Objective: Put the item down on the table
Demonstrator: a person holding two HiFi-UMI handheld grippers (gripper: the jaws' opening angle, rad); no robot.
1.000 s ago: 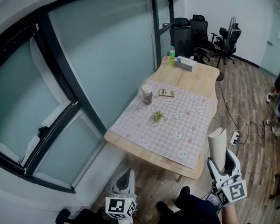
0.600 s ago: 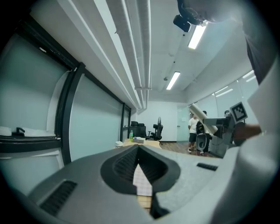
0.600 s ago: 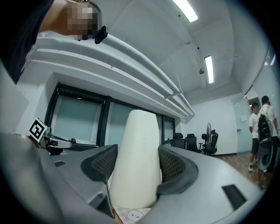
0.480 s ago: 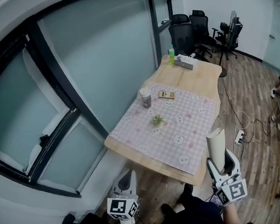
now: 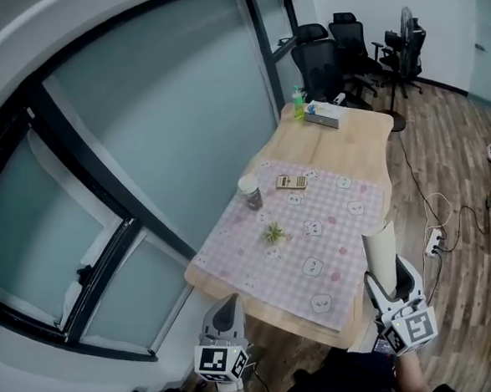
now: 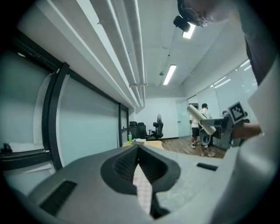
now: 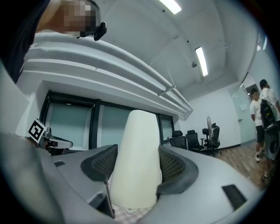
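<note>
The room is evenly bright from ceiling strip lights (image 6: 169,74), which burn out to white glare in both gripper views. Shadows are faint and soft. Straight lines bow hard toward every frame's edges, and the gripper views' corners go black. Close up, the left gripper (image 6: 138,147) and the white roll (image 7: 135,131) in the right gripper (image 7: 136,151) look soft.

Jar (image 5: 250,192) beside calculator (image 5: 291,182); plant (image 5: 273,232) on checkered cloth (image 5: 347,240); office chairs (image 5: 320,60) beyond.

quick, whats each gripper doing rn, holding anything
Left gripper: closed, nothing between its jaws.
Right gripper: closed on a white tapered tube, one jaw on each side of it.
</note>
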